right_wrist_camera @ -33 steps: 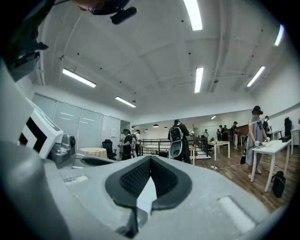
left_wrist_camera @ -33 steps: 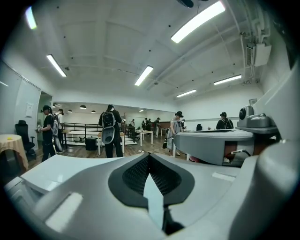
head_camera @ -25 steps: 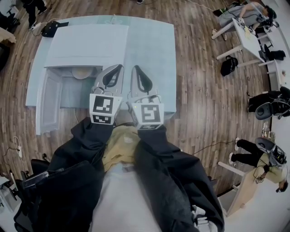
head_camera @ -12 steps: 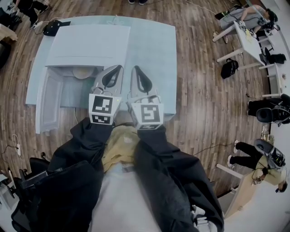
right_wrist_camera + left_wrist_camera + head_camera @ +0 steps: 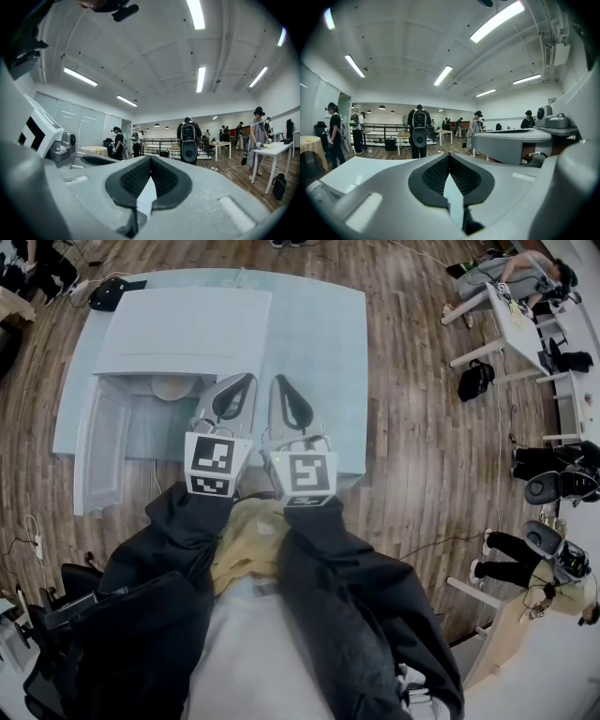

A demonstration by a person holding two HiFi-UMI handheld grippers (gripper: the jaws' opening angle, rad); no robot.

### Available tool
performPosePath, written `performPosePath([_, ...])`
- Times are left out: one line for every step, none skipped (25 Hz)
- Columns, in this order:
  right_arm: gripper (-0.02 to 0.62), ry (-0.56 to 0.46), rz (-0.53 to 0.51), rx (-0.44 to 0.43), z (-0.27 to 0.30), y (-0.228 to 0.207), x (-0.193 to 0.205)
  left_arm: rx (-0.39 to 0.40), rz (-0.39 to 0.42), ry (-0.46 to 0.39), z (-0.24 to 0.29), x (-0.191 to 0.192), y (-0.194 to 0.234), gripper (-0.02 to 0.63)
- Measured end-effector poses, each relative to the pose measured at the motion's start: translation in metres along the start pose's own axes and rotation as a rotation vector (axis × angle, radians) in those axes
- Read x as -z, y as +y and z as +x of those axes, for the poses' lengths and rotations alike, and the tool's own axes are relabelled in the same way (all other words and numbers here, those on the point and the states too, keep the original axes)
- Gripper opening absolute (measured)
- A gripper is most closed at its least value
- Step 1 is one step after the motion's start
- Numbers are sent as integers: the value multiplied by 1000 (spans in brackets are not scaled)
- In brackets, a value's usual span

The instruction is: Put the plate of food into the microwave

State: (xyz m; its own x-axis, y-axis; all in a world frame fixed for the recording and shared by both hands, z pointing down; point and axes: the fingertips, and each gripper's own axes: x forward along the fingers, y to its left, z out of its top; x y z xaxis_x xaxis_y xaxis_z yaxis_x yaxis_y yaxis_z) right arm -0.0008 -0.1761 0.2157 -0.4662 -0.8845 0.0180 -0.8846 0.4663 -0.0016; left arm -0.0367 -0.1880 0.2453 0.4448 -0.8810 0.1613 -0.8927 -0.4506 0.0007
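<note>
White microwave [image 5: 178, 334] at 11 o'clock, door [image 5: 98, 456] swung open toward 8; plate [image 5: 172, 388] already inside. Empty, pinched closed: left gripper [image 5: 246, 382], right gripper [image 5: 279, 382]. Remaining, seemingly: shut door.

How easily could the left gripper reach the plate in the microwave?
Probably yes, easily: the microwave door stands open, the plate shows at the opening, and nothing lies between it and the left gripper. Its jaws are shut, so they would have to open first.

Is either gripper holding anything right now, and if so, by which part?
Nothing is held. The left gripper and the right gripper are both shut and empty.
</note>
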Motion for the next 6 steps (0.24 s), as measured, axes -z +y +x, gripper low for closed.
performPosePath([-10, 2, 1, -2, 1, 1, 1, 1, -1, 0, 0, 0, 1, -3])
performPosePath([-10, 3, 2, -4, 1, 0, 1, 2, -1, 1, 1, 0, 1, -3])
performPosePath([-10, 5, 4, -5, 2, 0, 1, 3, -1, 2, 2, 0, 1, -3])
performPosePath([-11, 6, 5, -5, 2, -1, 2, 4, -1, 3, 3, 1, 1, -3])
performPosePath([-9, 8, 6, -5, 3, -2, 2, 5, -1, 5, 4, 1, 1, -3])
performPosePath([-9, 9, 7, -5, 3, -3, 2, 6, -1, 6, 4, 1, 1, -3])
